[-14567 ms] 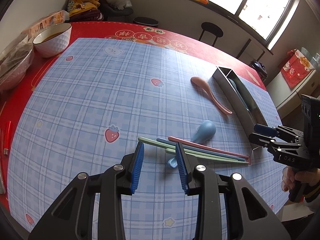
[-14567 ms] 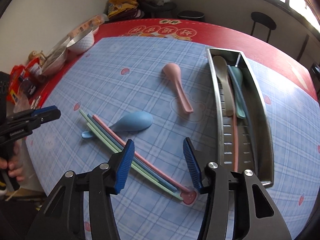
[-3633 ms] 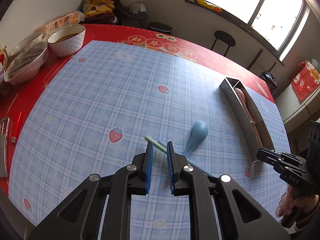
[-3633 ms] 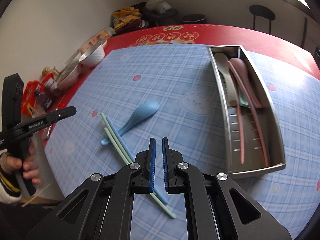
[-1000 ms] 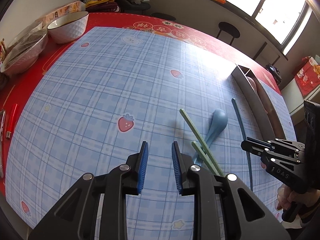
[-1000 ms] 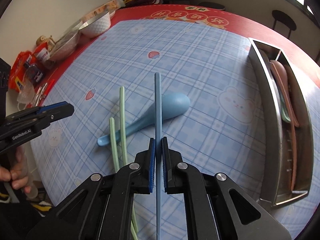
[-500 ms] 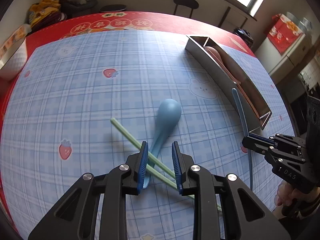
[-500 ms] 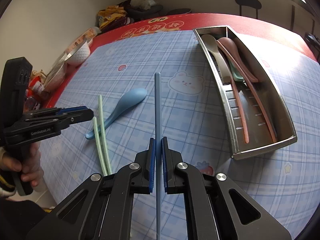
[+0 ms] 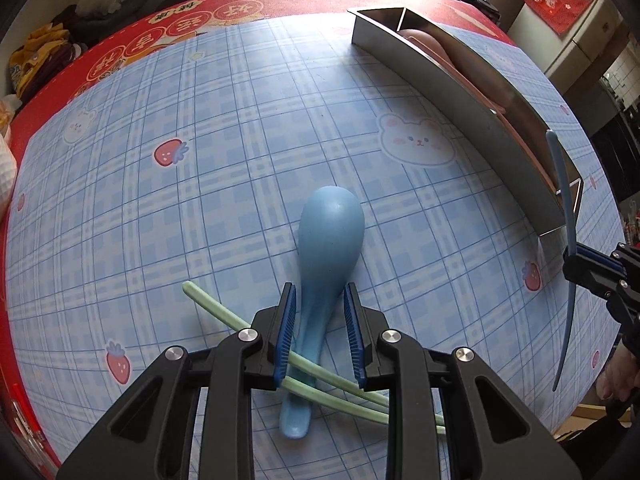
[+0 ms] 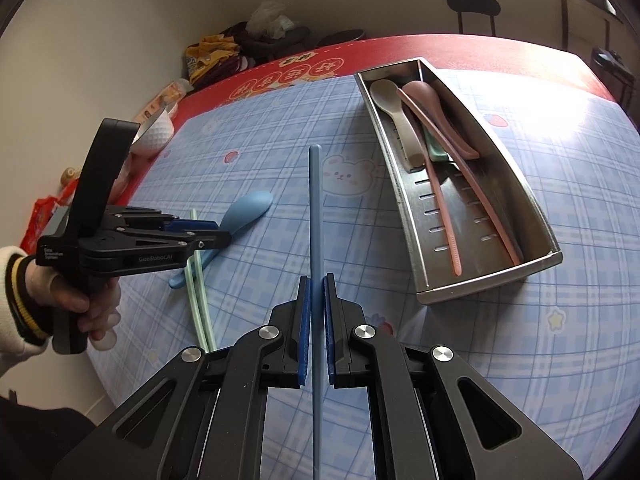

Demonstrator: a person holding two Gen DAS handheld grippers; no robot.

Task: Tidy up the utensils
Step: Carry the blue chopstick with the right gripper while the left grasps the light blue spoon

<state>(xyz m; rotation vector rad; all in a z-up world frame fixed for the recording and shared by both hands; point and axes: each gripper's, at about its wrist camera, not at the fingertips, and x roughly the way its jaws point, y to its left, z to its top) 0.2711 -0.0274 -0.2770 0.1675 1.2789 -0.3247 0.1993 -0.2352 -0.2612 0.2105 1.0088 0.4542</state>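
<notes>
Right hand-held gripper [image 10: 316, 320] clamps blue chopstick [image 10: 315, 208] — left hand-held gripper [image 9: 320, 320] part-open, straddling blue spoon [image 9: 326, 248].

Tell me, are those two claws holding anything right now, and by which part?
The right gripper pinches a blue chopstick partway along its length. The left gripper is open around the blue spoon handle, holding nothing.

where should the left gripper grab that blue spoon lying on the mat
Grip the blue plastic spoon on its narrow handle neck just behind the bowl, coming from above with the open left gripper straddling it; two pale green chopsticks cross the handle's tail, so stay forward of them.
</notes>
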